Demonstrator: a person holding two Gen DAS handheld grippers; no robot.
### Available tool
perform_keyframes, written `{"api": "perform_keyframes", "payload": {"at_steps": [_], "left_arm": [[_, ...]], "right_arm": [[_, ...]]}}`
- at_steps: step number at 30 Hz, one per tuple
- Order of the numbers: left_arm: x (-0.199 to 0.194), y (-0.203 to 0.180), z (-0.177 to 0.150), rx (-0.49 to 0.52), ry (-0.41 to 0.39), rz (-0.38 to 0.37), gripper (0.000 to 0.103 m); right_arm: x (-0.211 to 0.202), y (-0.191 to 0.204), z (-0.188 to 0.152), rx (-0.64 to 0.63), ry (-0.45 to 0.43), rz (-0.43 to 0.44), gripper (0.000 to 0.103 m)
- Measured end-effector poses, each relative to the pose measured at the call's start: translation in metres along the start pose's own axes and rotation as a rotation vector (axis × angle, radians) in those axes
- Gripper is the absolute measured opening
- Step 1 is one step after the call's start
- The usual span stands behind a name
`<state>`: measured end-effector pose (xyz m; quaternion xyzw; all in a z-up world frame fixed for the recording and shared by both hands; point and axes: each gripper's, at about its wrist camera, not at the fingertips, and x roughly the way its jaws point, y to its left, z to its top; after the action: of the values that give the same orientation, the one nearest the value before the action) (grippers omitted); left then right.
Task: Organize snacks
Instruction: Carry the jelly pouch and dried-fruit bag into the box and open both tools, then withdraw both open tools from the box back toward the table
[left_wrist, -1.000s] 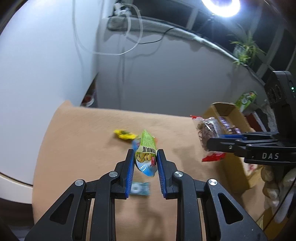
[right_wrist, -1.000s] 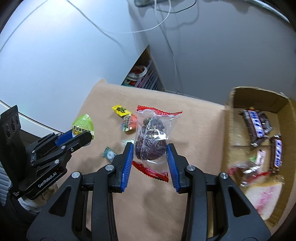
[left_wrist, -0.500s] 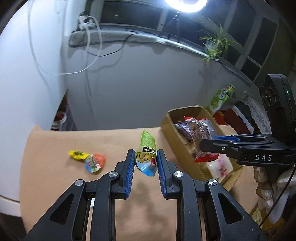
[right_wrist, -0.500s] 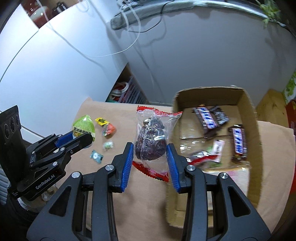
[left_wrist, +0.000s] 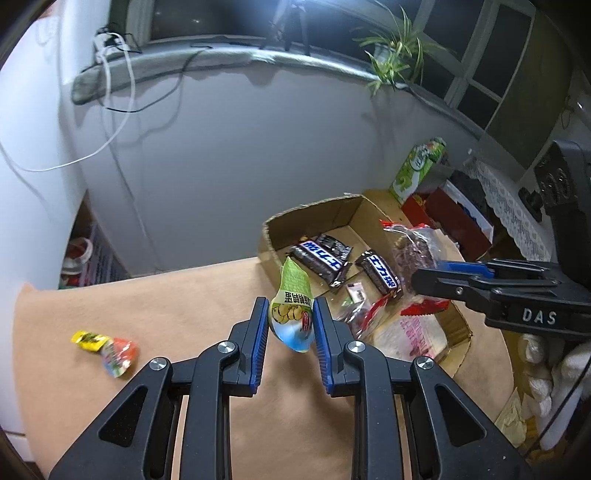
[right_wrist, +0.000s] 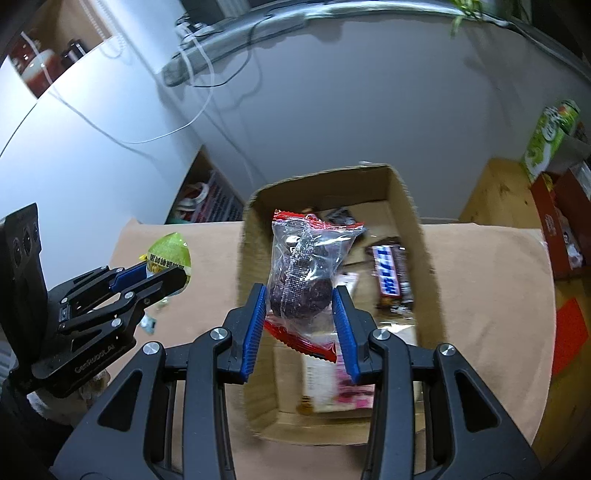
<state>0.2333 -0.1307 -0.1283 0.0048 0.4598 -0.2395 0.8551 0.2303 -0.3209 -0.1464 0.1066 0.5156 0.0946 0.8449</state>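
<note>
My left gripper (left_wrist: 289, 319) is shut on a green snack packet (left_wrist: 291, 306), held above the tan table just left of the cardboard box (left_wrist: 269, 236). My right gripper (right_wrist: 300, 308) is shut on a clear bag of dark dried fruit with red edges (right_wrist: 306, 266), held over the cardboard box (right_wrist: 424, 266). The box holds several chocolate bars (left_wrist: 321, 254) and a pink-and-white packet (right_wrist: 325, 384). The right gripper also shows in the left wrist view (left_wrist: 428, 275), and the left gripper in the right wrist view (right_wrist: 162, 275).
A yellow candy (left_wrist: 88, 339) and a red-green candy (left_wrist: 118, 356) lie on the table at the left. A small teal packet (right_wrist: 147, 325) lies near the left gripper. A green carton (left_wrist: 417, 170) and red boxes (left_wrist: 450, 214) stand behind the box.
Both grippers have moved right toward the box with their packets. The right gripper's bag has gone from beside the box's left wall to above its inside.
</note>
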Motion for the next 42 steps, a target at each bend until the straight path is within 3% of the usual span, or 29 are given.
{"api": "perform_keyframes", "payload": {"at_steps": [11, 31, 33, 36, 42], "left_arm": [[0.025, -0.026, 0.014, 0.048, 0.03, -0.011, 0.022], [0.046, -0.049, 0.022, 0.09, 0.055, -0.018, 0.023], [0.046, -0.051, 0.022, 0.095, 0.059, -0.014, 0.025], [0.045, -0.051, 0.022, 0.092, 0.054, -0.003, 0.043], [0.041, -0.049, 0.024, 0.09, 0.044, 0.003, 0.043]], "right_arm": [[0.007, -0.029, 0.004, 0.034, 0.005, -0.034, 0.038], [0.016, -0.042, 0.004, 0.057, 0.029, -0.037, 0.039], [0.016, -0.042, 0.005, 0.057, 0.029, -0.043, 0.044], [0.015, -0.042, 0.004, 0.056, 0.02, -0.056, 0.061], [0.012, -0.041, 0.005, 0.054, 0.017, -0.061, 0.061]]}}
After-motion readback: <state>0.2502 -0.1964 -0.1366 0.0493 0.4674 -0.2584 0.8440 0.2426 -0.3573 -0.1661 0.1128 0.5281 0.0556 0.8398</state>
